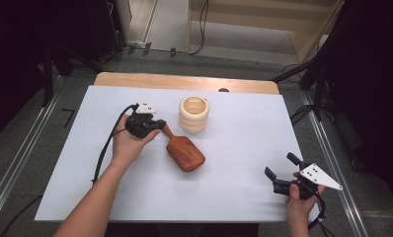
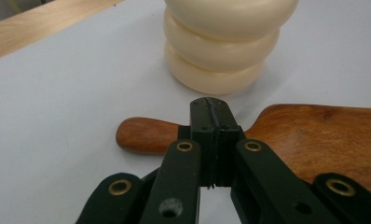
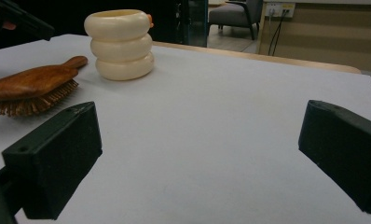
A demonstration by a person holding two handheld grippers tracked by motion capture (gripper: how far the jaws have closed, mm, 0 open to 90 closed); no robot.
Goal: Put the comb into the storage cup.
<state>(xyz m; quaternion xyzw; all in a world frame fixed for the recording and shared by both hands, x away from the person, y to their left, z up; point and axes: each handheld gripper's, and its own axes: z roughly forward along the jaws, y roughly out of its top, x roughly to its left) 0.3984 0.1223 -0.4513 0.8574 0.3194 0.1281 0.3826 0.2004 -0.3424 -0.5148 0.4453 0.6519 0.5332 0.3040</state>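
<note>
Left gripper (image 1: 157, 123) sits over the handle end of the brush (image 1: 184, 152), jaws pressed flat together with nothing between them; in the left gripper view the closed tips (image 2: 210, 122) hang just above the neck where handle meets head, and whether they touch the wood I can't tell. The brush lies bristles down on the white table (image 1: 234, 128), handle pointing up-left toward the cup (image 1: 193, 114), head toward the near edge. Handle tip is near the cup base, not touching it. The cup is cream, ribbed like three stacked rings, upright, open on top, just behind the brush. Right gripper (image 1: 281, 173) is well apart at the near right corner of the table, held in the hand (image 1: 298, 197), jaws spread wide and empty, aimed left across the table; the right gripper view has bare table between its jaws, brush (image 3: 30, 88) and cup (image 3: 120, 44) far off at upper left.
</note>
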